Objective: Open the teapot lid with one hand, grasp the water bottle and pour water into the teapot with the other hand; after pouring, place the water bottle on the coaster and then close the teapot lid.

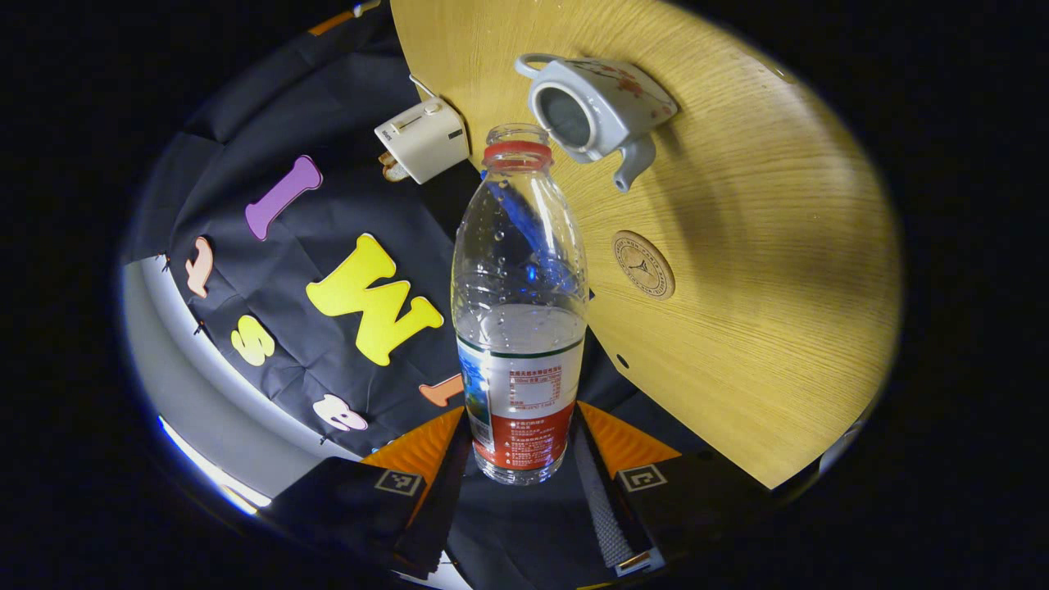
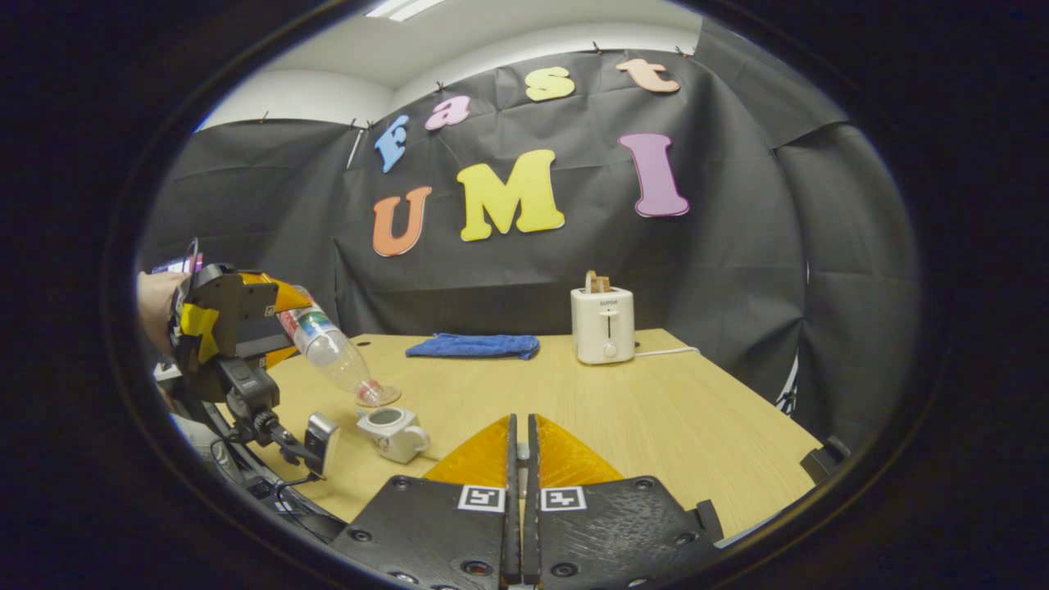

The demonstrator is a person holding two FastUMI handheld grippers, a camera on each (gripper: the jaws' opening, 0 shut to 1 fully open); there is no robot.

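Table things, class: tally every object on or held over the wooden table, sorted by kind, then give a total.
Teapot: 1
Water bottle, held tilted in the left tool: 1
Coaster: 1
Toaster: 1
Blue cloth: 1
Total: 5

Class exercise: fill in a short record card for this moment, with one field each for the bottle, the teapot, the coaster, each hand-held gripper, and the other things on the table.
bottle: uncapped, partly full, tilted mouth-down toward the teapot
teapot: on the table, lid off, opening bare
coaster: round, on the table past the teapot, nothing on it
left hand-held gripper: shut on the bottle's lower part
right hand-held gripper: fingers close together; something small may sit between them, too hidden to tell
other things: toaster, blue cloth
table: pale wood
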